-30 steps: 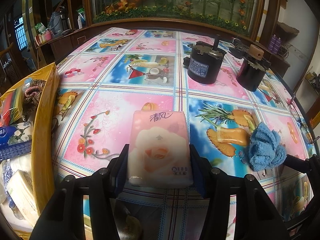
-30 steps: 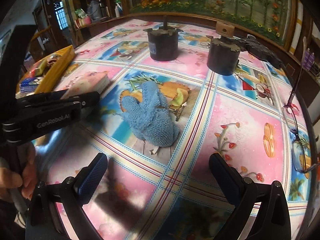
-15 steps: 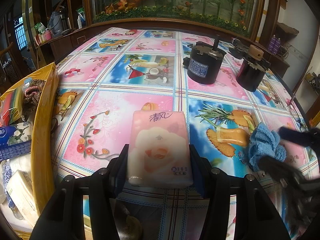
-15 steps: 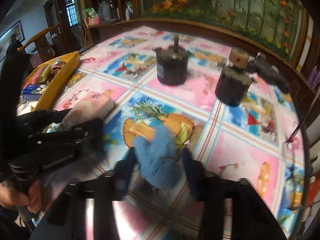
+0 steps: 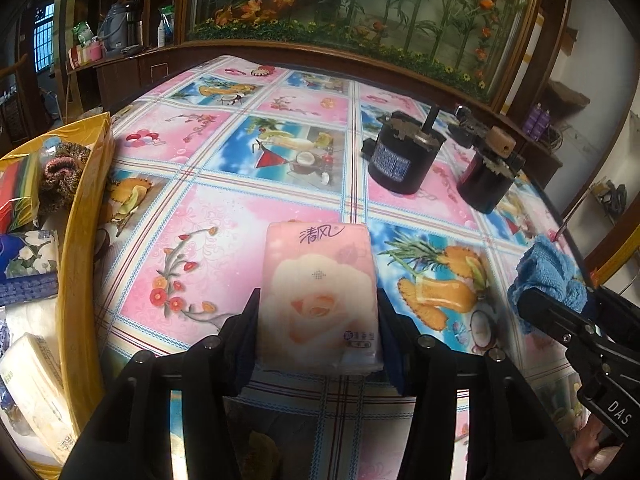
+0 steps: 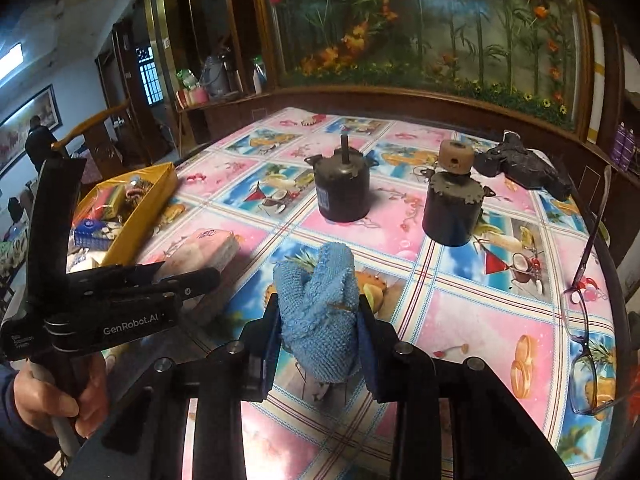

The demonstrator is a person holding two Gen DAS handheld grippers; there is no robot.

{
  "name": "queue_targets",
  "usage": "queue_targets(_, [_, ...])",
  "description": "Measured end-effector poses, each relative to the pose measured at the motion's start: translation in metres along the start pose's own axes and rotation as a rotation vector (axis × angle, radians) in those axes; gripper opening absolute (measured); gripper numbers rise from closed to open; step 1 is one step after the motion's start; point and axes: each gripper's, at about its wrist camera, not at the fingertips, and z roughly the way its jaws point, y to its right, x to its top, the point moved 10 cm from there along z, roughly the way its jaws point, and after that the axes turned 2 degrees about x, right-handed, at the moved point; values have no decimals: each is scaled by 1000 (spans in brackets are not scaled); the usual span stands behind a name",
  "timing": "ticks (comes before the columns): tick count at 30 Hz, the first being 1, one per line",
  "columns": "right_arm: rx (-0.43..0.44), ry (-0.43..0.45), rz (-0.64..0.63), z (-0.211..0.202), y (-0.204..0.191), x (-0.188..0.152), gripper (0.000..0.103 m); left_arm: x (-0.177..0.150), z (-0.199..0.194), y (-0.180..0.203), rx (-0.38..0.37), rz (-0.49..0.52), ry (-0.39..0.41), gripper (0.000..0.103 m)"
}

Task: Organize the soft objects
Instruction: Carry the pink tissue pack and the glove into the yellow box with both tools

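Blue cloth (image 6: 318,312) pinched in right tongs (image 6: 320,340), lower end hidden, left tongs (image 5: 318,340) clamping tissue pack (image 5: 318,296).

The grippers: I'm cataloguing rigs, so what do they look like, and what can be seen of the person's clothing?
Both are matte black two-finger tools with round bolt heads on their fingers. The right gripper has dark blue textured pads. The left gripper carries white "GenRobot.AI" lettering on its body and a tall black upright plate; "DAS" is printed on the right one's side. A dark blue sleeve shows at the left hand.
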Motion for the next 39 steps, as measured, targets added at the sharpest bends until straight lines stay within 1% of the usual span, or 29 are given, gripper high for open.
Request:
queue_targets(6, [5,7,15,-3,2,0,37,1,0,1,14,9,2,50])
queue_targets(10, [8,7,17,-2,3,-1,37,3,-2,0,38,15,26,51])
queue_targets(16, [3,5,18,0,6,-2,37,1,-22,3,65,56,72,51])
queue_targets(21, [20,32,3,-4,0,1,37,-2,-40,3,39,50,73,51])
queue_targets(26, [51,75,0,-10,-10,9,37,6,-70,-8,25,26,121,51])
queue_targets(28, [56,81,3,-12,-17,12,37,8,-82,-16,20,9,135,51])
queue_targets(32, [104,81,19,-9,-41,13,37,11,-101,-36,23,-23,157,51])
queue_targets(39, [187,72,-34,4,-106,26,37,8,-127,-92,84,-98,188,51])
